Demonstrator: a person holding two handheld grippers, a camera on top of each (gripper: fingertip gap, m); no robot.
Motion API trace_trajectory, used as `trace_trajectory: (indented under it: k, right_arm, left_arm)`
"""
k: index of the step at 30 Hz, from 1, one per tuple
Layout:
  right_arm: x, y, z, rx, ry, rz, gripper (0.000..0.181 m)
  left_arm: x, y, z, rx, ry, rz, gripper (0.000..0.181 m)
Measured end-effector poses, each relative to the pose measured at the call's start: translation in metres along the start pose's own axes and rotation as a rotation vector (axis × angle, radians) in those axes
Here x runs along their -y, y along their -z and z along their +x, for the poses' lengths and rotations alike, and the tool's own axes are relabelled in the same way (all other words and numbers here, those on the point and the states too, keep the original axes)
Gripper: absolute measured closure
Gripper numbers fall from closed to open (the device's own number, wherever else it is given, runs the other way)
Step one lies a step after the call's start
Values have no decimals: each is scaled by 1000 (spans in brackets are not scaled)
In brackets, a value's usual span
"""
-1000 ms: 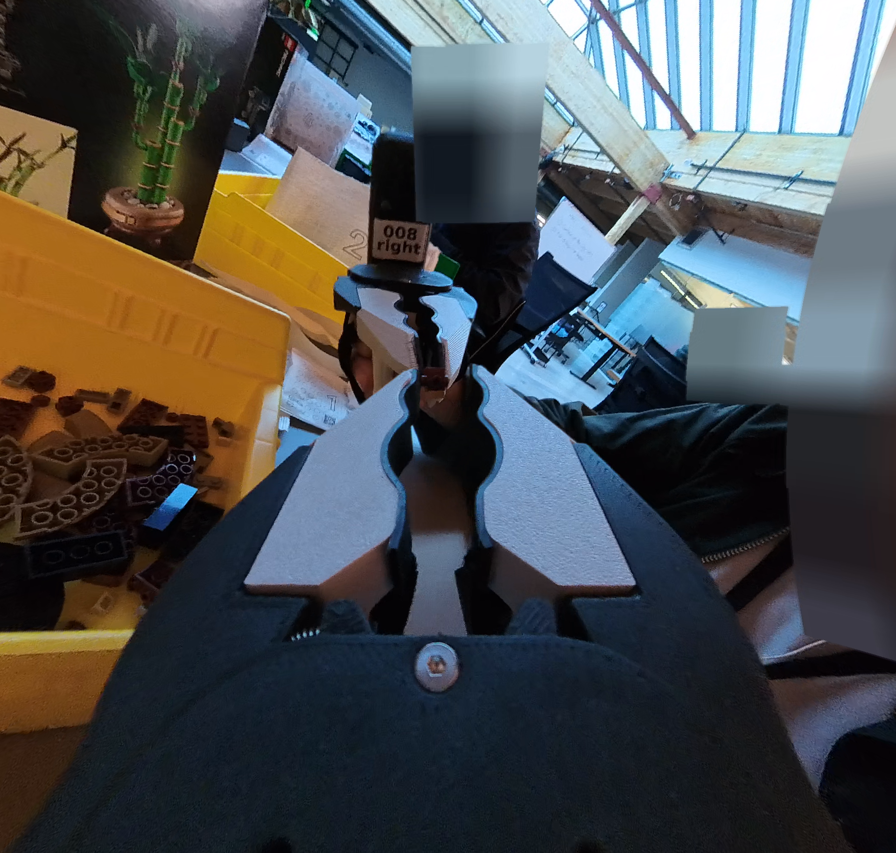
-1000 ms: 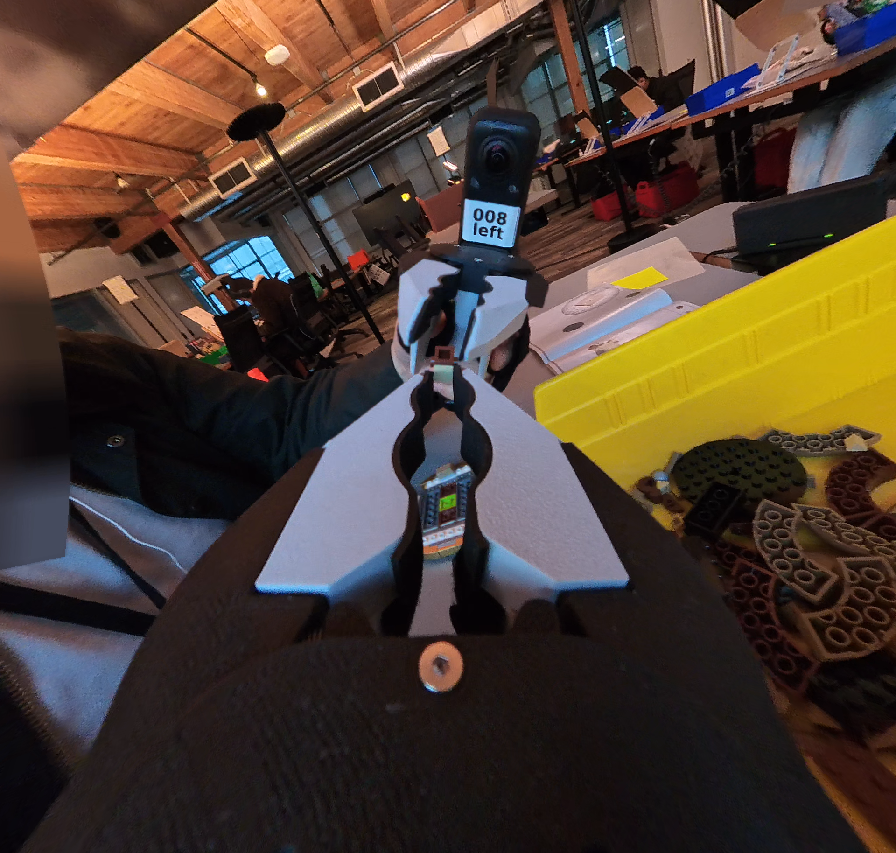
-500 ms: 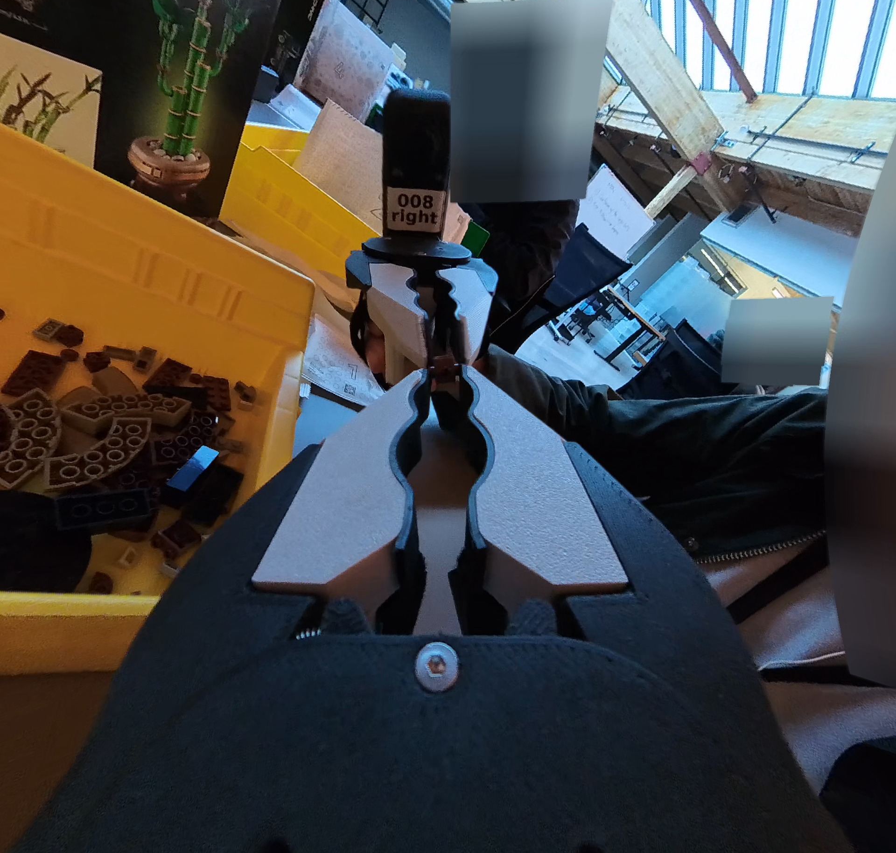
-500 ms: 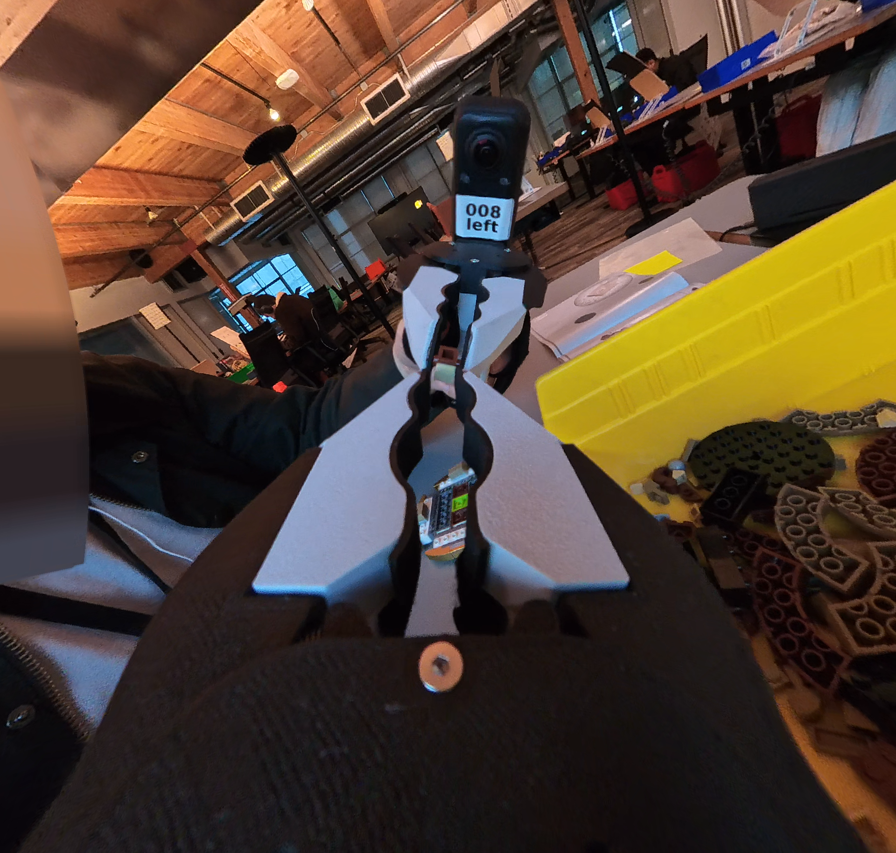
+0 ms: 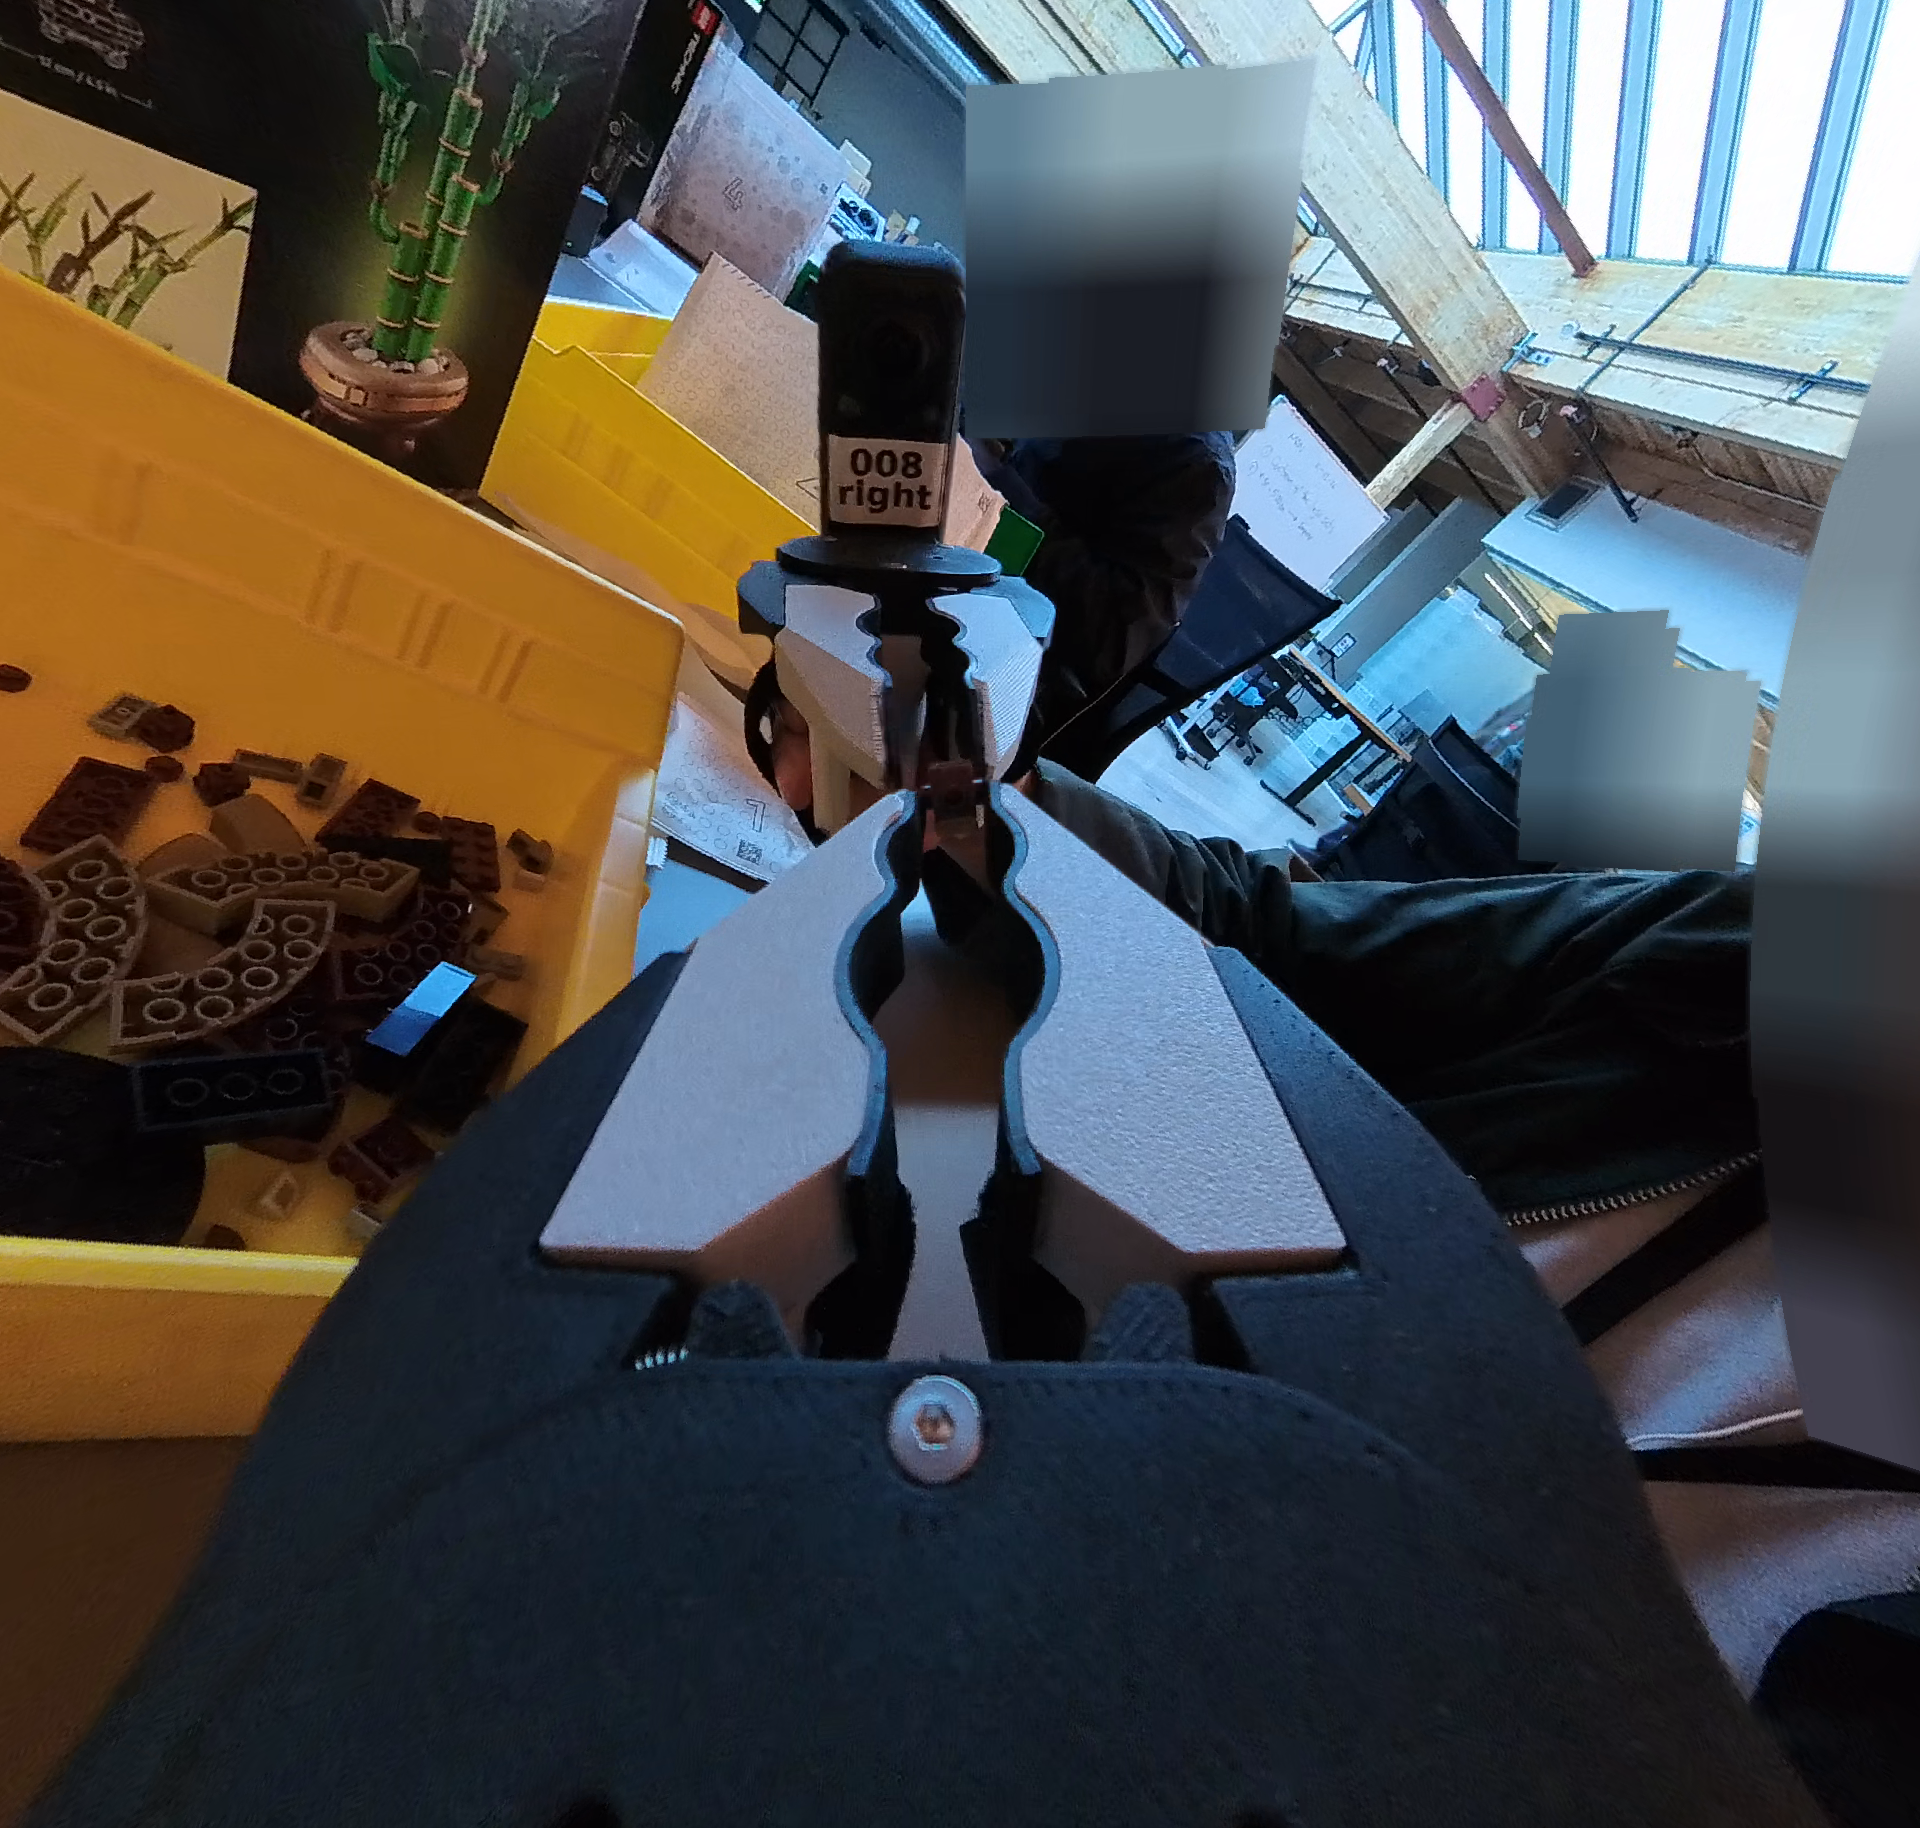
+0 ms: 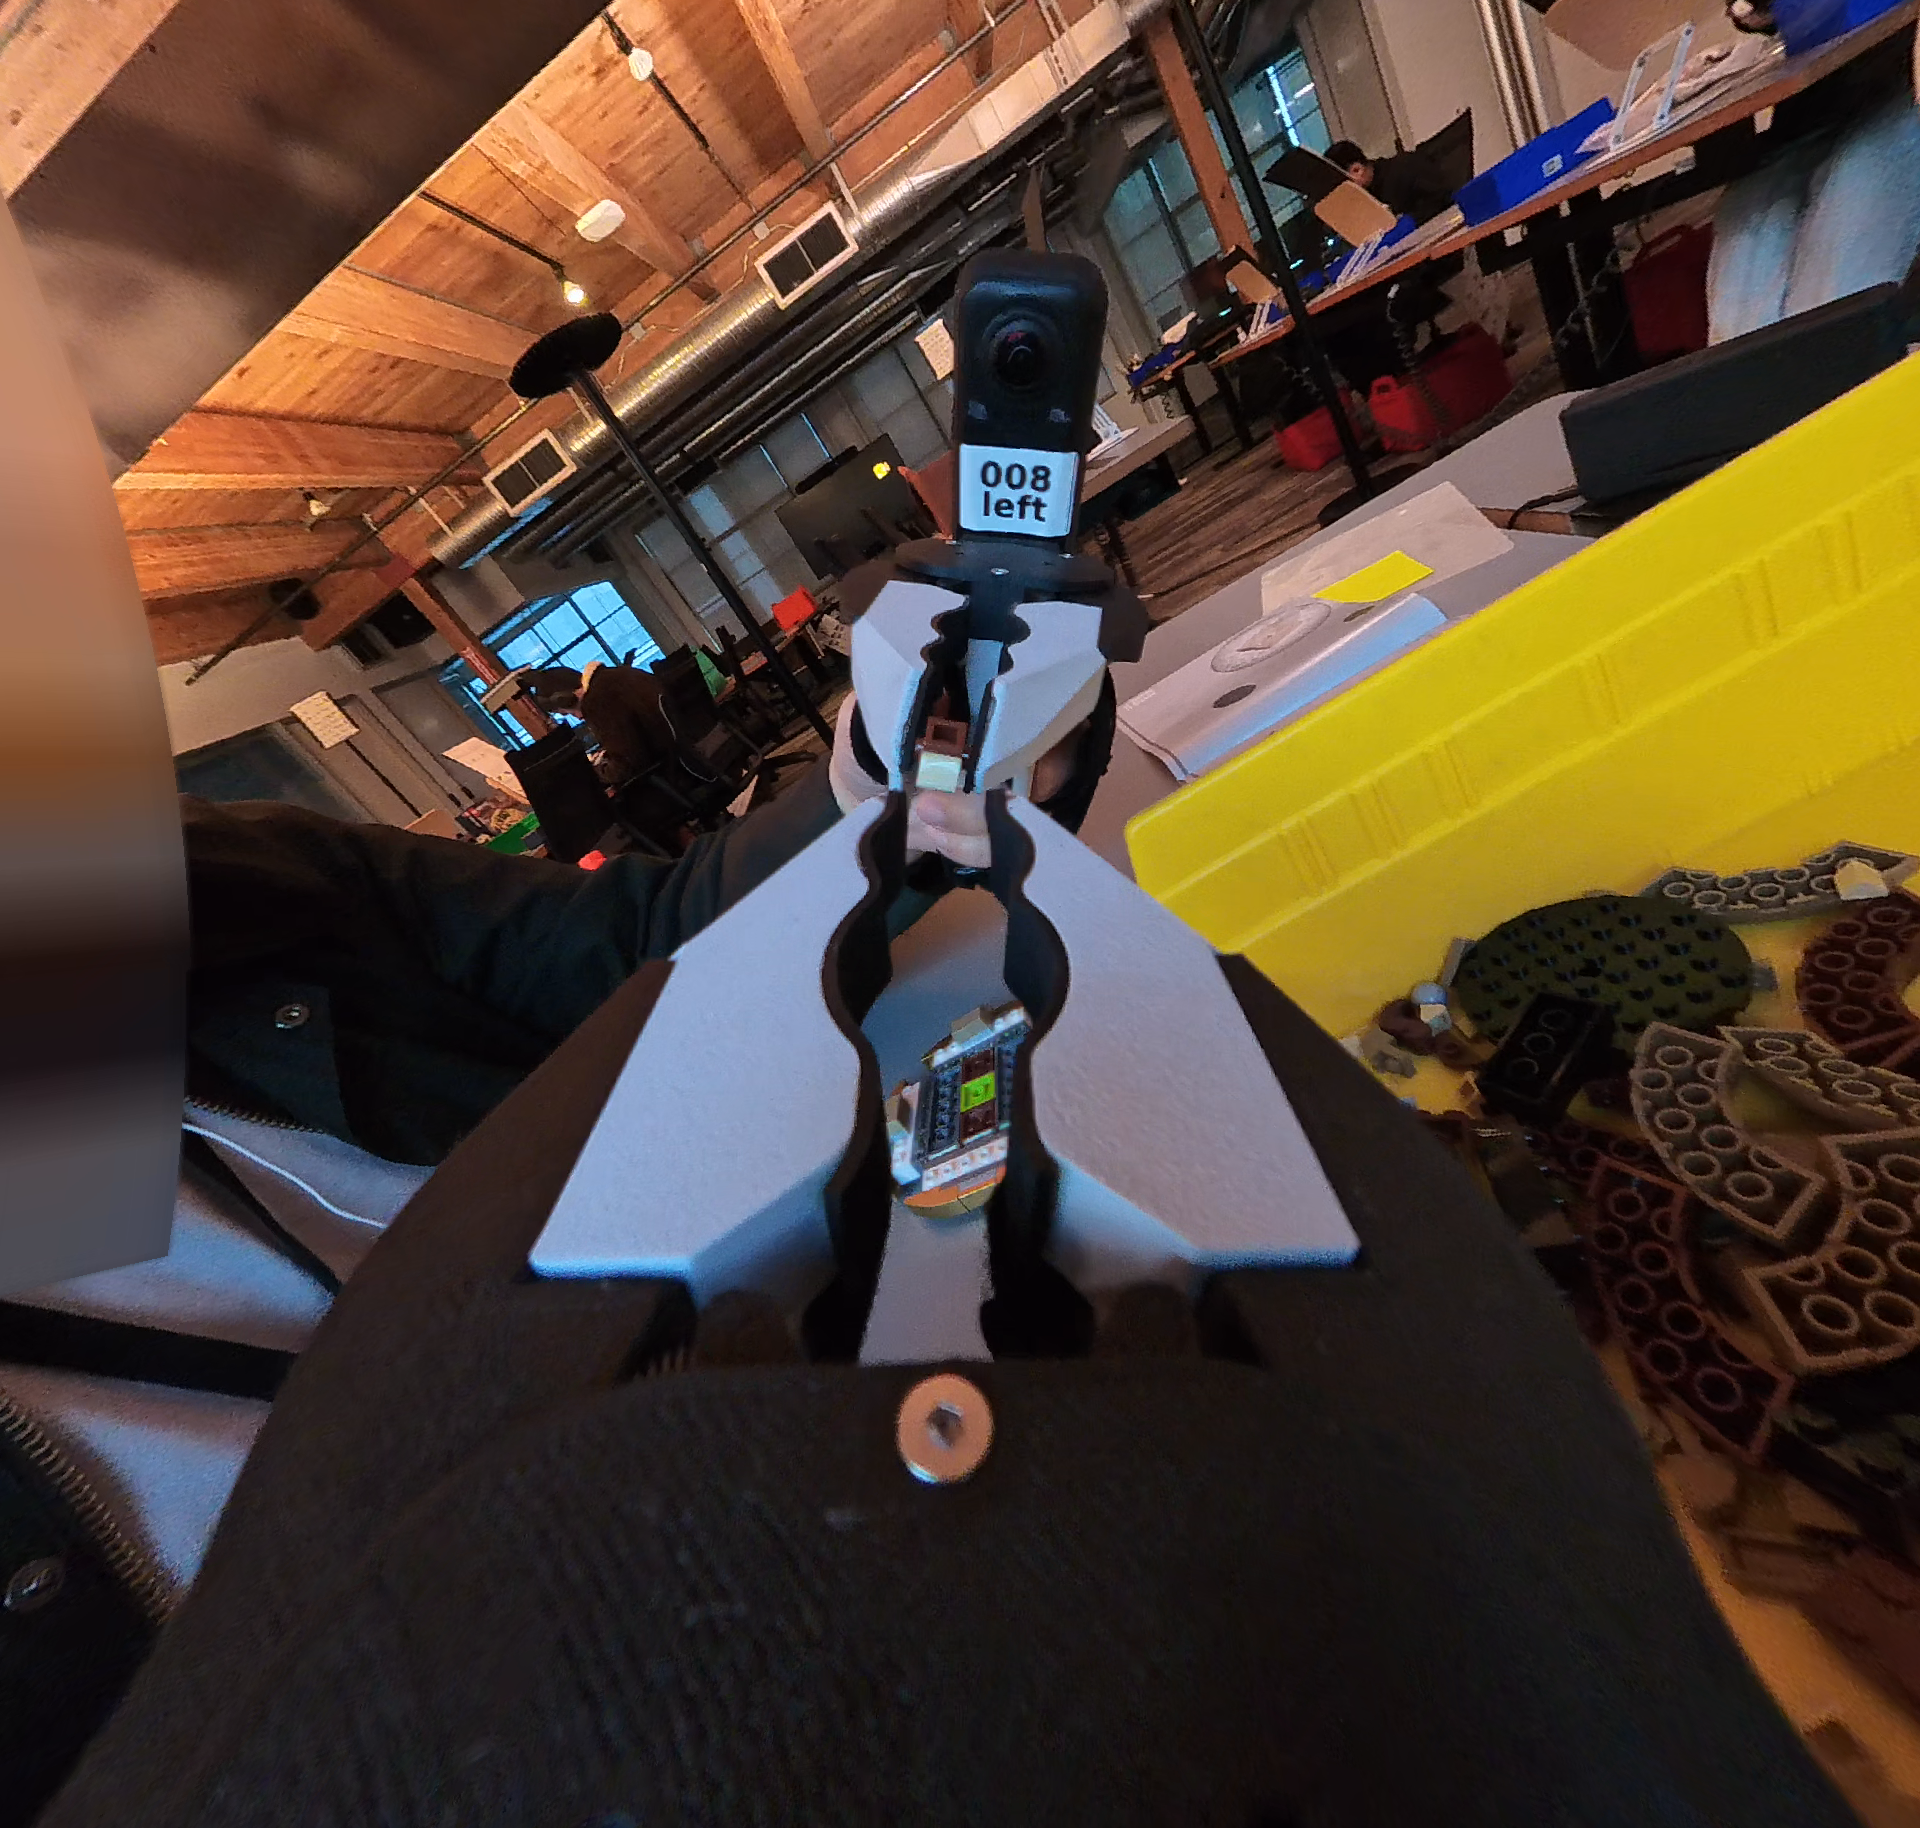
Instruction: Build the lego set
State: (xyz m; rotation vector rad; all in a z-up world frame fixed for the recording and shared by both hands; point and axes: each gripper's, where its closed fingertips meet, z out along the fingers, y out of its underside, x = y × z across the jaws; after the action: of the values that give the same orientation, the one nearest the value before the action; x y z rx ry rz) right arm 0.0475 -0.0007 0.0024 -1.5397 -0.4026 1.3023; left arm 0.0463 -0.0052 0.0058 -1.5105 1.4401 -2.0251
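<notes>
Tips meet tip to tip at the centre of both views. The left gripper [image 5: 948, 807] is clamped on a small brown piece [image 6: 943, 734]. A cream piece [image 6: 935, 768] sits against that piece's near end and points toward the right gripper [image 6: 943, 807]. The right gripper's jaws are drawn narrow just in front of the cream piece. Whether they actually pinch it or only stand against it, I cannot tell.

Over the last second very little has changed between the two tools. They stay nose to nose with the same narrow gaps, and the pieces have not left the left gripper's hold. What has shifted is the framing. The pair has tilted together, so the yellow tray [image 5: 312, 573] with its loose bricks [image 5: 208, 947] now fills more of the left side of the left wrist view. The partly built model [image 6: 961, 1103], seen through the gap low between the right gripper's fingers, has slid and turned a little.

This looks like a join still being pressed or lined up in the air, not one already finished. Neither tool has let go, and the model below has not yet received the small stack. The set's box [image 5: 416, 168] stands at the upper left.
</notes>
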Motion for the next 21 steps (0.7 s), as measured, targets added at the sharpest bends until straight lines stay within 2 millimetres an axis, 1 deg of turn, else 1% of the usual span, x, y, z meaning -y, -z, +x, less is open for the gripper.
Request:
trace_trajectory:
  k: [6, 10, 13, 18, 21]
  right_arm:
    - [-3, -2, 2, -12, -7, -20, 168]
    - [-7, -5, 0, 1, -18, -35, 168]
    - [-8, -5, 1, -11, -16, -42, 176]
    - [-12, -4, 7, -55, 1, -86, 176]
    - [-8, -3, 4, -67, 8, -96, 176]
  left_arm:
    - [-4, -2, -1, 9, 2, -20, 172]
    - [-8, -4, -5, 36, -10, -45, 172]
    - [-9, -4, -5, 39, -13, -52, 172]
    - [-12, -4, -11, 89, -39, -76, 172]
    - [-7, -5, -7, 79, -39, -51, 172]
